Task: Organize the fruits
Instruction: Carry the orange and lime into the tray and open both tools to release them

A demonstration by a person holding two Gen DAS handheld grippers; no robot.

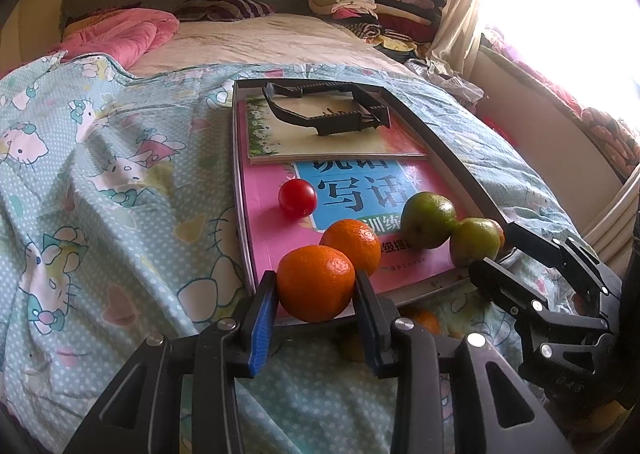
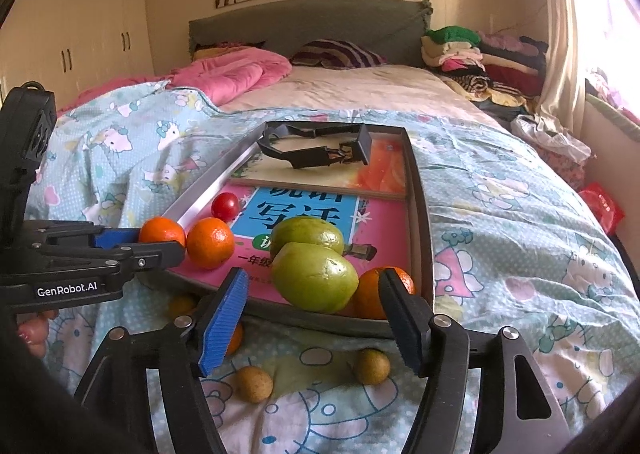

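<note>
While a tray [image 2: 420, 189] lies on the bedsheet [image 1: 100, 173], an orange [image 1: 316, 284] is clamped by the left gripper [image 1: 316, 294] at the tray's near edge. Jaws of the right gripper [image 2: 316, 318] are set wide, unclamped, around a green fruit [image 2: 314, 278] resting in the tray.

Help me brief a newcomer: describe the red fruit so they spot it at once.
Find the shallow grey tray on the cartoon-print bedsheet, lined with a pink book. The small red fruit sits near the tray's left wall, just beyond the oranges. It is the only red one, and smaller and glossier than its neighbours.
</note>
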